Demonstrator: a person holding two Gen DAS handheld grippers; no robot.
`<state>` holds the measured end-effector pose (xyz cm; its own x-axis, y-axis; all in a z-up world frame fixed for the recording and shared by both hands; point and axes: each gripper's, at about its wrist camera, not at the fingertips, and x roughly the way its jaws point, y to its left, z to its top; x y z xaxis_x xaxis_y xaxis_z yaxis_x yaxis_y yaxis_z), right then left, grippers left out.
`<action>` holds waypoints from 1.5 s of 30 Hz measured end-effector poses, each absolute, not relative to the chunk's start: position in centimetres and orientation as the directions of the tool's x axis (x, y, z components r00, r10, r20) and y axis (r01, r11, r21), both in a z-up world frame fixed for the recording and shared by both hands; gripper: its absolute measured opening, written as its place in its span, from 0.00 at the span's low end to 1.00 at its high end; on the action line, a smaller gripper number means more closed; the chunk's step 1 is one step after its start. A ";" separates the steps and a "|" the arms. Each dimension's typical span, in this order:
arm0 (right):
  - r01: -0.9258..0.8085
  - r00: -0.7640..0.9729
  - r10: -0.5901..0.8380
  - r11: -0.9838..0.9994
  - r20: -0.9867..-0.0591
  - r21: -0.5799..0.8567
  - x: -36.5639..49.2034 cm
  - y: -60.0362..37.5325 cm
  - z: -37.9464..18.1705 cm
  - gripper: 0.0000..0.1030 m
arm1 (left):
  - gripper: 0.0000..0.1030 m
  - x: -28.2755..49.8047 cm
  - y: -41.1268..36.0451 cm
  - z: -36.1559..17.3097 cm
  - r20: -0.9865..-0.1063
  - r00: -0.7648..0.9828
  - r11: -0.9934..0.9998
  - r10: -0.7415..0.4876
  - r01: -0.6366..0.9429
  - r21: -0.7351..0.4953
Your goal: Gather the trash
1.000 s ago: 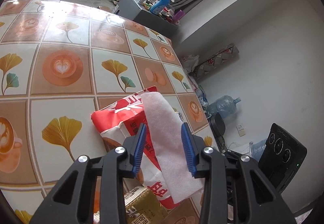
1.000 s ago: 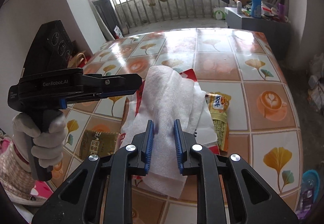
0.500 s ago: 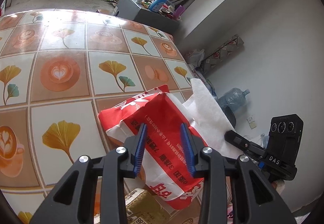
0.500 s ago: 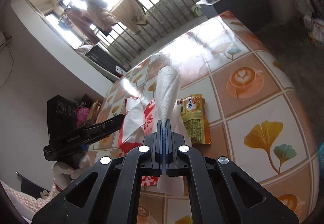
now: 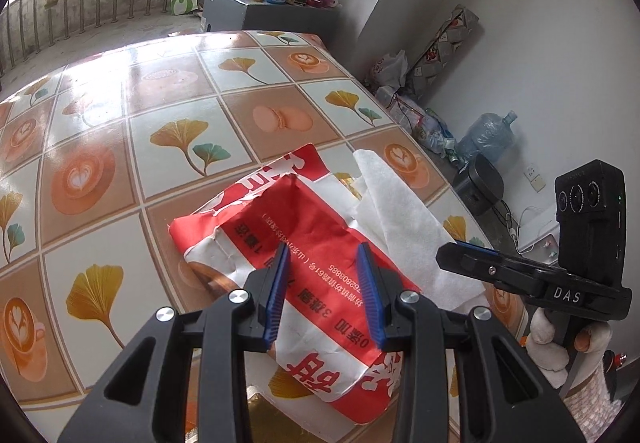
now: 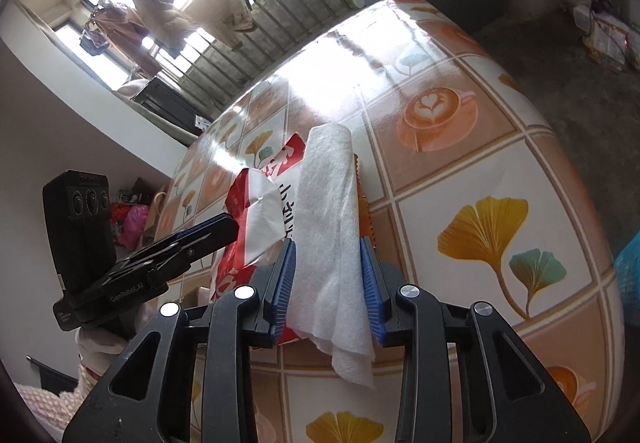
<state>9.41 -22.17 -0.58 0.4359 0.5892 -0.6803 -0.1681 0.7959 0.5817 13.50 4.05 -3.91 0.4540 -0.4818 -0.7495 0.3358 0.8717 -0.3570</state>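
A red and white paper bag (image 5: 304, 243) lies on the tiled table, mouth toward the white tissue (image 5: 404, 227) at its right. My left gripper (image 5: 322, 291) is open, its jaws standing over the bag, touching nothing I can tell. In the right wrist view the tissue (image 6: 332, 227) hangs between the jaws of my right gripper (image 6: 328, 275), which are open around it; its far end rests at the bag (image 6: 256, 211). A yellow snack wrapper (image 6: 362, 211) is mostly hidden behind the tissue.
A gold packet (image 5: 280, 423) lies under the bag's near end. The table's right edge drops to a floor with a water jug (image 5: 486, 133) and clutter. A blue bin (image 6: 628, 283) sits below the table edge. A grey cabinet (image 5: 272, 13) stands beyond the far end.
My right gripper, shut on the tissue half a second ago, has opened around it. The tissue has been moved off the top of the bag to its right side. My left gripper stayed open.
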 end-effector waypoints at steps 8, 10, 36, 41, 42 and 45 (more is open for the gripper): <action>-0.167 0.428 0.519 0.850 -0.740 0.499 9.3 -21.2 -1.5 0.02 | 0.32 13.4 4.0 -3.9 -0.750 0.454 0.872 -0.481 0.337 -0.355; -0.161 0.460 0.518 0.847 -0.721 0.506 9.2 -21.7 -0.8 0.01 | 0.32 13.4 4.0 -3.8 -0.750 0.453 0.872 -0.481 0.339 -0.355; -0.329 0.432 0.591 0.806 -0.681 0.491 8.9 -17.1 0.3 0.01 | 0.32 14.7 10.3 -3.7 -0.602 0.422 0.705 -0.678 0.143 -0.694; -0.327 0.432 0.593 0.805 -0.679 0.495 8.7 -17.2 0.2 0.01 | 0.38 14.0 13.6 -2.7 -0.598 0.493 0.721 -0.631 0.089 -0.687; -0.327 0.431 0.593 0.805 -0.680 0.495 8.7 -17.1 0.2 0.01 | 0.38 13.9 14.1 -2.7 -0.608 0.498 0.728 -0.618 0.071 -0.682; -0.326 0.429 0.594 0.804 -0.680 0.496 8.7 -17.0 0.2 0.01 | 0.40 14.1 15.6 -3.8 -0.649 0.480 0.740 -0.590 -0.001 -0.672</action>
